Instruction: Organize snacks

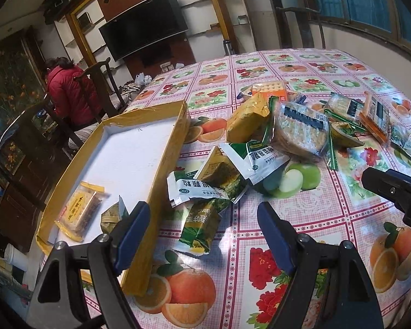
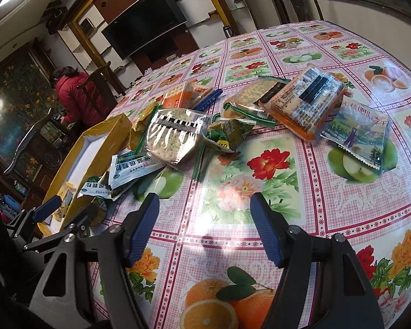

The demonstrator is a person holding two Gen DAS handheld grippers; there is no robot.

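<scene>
A shallow yellow box (image 1: 167, 148) with a white floor lies at the table's left; a yellow biscuit pack (image 1: 79, 211) and a small dark packet (image 1: 111, 218) lie inside it. Several snack packs are heaped to its right: a green pouch (image 1: 198, 226), white-green sachets (image 1: 256, 156), a clear cracker pack (image 1: 301, 128) and a yellow bag (image 1: 248, 118). My left gripper (image 1: 202, 235) is open and empty, straddling the box's near wall and the green pouch. My right gripper (image 2: 205, 227) is open and empty over bare tablecloth, short of the cracker pack (image 2: 172, 137) and the orange-edged pack (image 2: 307, 101).
A fruit-and-flower tablecloth (image 2: 233, 186) covers the table. A plum snack packet (image 2: 359, 134) lies at the right. A person in a red jacket (image 1: 68, 96) sits on a wooden chair (image 1: 101, 82) beyond the table's left edge. A TV (image 1: 145, 24) hangs on the far wall.
</scene>
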